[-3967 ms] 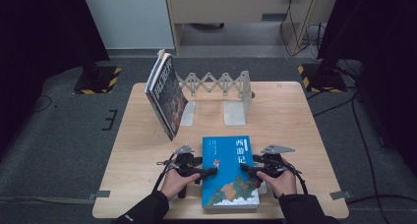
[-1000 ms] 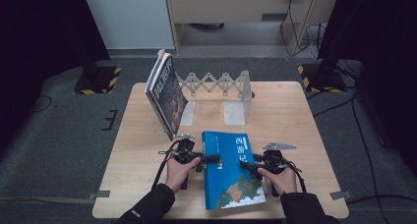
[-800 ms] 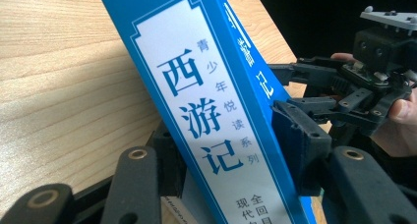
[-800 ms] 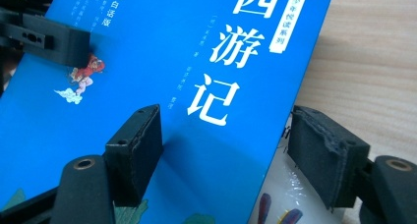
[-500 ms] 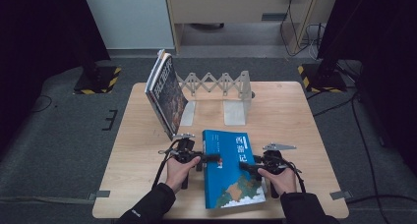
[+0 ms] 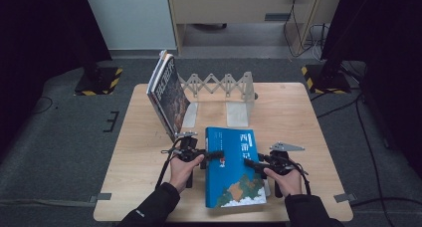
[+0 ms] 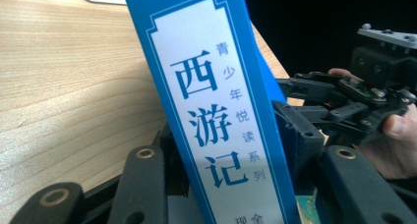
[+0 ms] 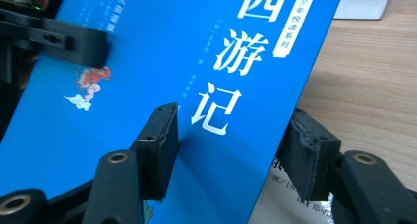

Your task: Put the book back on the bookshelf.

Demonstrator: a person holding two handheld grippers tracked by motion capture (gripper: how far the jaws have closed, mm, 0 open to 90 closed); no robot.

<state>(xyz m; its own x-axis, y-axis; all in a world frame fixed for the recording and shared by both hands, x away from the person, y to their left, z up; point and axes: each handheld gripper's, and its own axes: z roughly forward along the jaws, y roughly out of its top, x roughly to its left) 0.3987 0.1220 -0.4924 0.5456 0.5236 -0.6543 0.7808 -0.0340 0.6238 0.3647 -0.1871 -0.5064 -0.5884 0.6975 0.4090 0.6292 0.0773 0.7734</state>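
**Item: blue paperback, held at both long edges**

Blue book [image 6: 234, 167]: near the front edge of the wooden table [image 6: 303, 117], before the folding book rack [image 6: 219, 85], against which a dark book [image 6: 169, 95] leans. Left gripper [image 6: 215, 154] clamped across the spine edge; right gripper [image 6: 251, 163] clamped on the opposite edge, one jaw over the cover, one under. Judged handling: moderate weight, glossy cover likely slippery, block stiff enough but covers may flex or splay. Best hold: mid-length on both long edges, the spine side bearing the load.
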